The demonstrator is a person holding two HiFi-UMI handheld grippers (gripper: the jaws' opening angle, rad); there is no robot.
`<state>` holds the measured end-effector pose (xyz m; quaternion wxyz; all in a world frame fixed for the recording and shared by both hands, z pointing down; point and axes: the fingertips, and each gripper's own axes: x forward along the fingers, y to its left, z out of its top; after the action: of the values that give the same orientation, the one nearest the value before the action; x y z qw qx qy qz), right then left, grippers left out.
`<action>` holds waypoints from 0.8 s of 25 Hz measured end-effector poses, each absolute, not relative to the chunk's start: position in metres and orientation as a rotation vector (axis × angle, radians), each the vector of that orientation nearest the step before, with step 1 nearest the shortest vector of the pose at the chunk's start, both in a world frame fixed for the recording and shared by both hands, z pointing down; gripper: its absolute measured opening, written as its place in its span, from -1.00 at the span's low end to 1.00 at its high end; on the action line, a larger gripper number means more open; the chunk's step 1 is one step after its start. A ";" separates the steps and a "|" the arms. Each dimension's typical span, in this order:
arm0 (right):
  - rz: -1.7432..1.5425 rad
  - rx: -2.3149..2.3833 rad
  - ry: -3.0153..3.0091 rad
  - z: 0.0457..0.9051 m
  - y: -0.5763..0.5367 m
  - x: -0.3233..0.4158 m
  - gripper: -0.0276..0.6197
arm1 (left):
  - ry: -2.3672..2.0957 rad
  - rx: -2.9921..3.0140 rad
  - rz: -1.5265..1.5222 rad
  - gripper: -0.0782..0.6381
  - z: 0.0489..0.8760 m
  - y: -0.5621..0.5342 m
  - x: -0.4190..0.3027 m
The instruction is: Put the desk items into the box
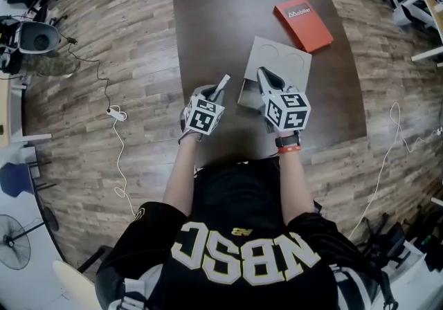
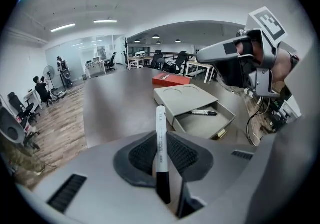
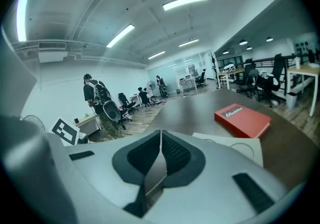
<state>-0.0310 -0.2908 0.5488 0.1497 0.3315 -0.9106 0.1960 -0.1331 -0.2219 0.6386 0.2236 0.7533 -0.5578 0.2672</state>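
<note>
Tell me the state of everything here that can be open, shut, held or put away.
left gripper: shut on the white marker
white marker: clamped, not yet boxed
right gripper: shut, empty
box drawer: pulled open
second marker: lying in the box drawer
red book: closed, lying flat

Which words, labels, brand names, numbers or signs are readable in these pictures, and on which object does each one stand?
"NBSC": large pale letters on the person's black shirt, seen upside down in the head view.
White logo word on a dark label: red book, too blurred to read with certainty.
Fine print along the barrel: white pen, too small to read.
Square coded patterns, no words: marker cube.
</note>
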 end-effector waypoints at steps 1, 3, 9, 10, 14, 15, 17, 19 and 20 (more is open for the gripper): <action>0.568 0.971 -2.616 0.548 -0.293 -0.026 -0.85 | -1.533 2.095 0.739 -0.58 0.636 -0.226 -0.130; 0.579 1.012 -2.610 0.546 -0.296 -0.015 -0.86 | -1.513 2.132 0.736 -0.58 0.630 -0.233 -0.121; 0.613 1.125 -2.583 0.547 -0.302 0.019 -0.86 | -1.419 2.231 0.776 -0.58 0.615 -0.247 -0.089; 0.615 1.139 -2.580 0.547 -0.303 0.023 -0.86 | -1.403 2.248 0.782 -0.58 0.614 -0.249 -0.084; 0.622 1.187 -2.570 0.544 -0.303 0.034 -0.86 | -1.328 2.321 0.816 -0.58 0.614 -0.256 -0.066; 0.623 1.199 -2.568 0.543 -0.303 0.037 -0.86 | -1.304 2.339 0.829 -0.58 0.615 -0.257 -0.060; 0.623 1.225 -2.564 0.541 -0.304 0.044 -0.86 | -1.255 2.380 0.853 -0.58 0.615 -0.259 -0.049; 0.624 1.251 -2.558 0.540 -0.304 0.052 -0.86 | -1.209 2.417 0.881 -0.58 0.615 -0.262 -0.038; 0.626 1.264 -2.555 0.539 -0.304 0.056 -0.86 | -1.186 2.432 0.898 -0.58 0.616 -0.262 -0.032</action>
<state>0.0561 -0.3038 0.5394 0.1114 0.4304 -0.8700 0.2132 -0.0323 -0.2622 0.6157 0.1447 0.8441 -0.4114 0.3118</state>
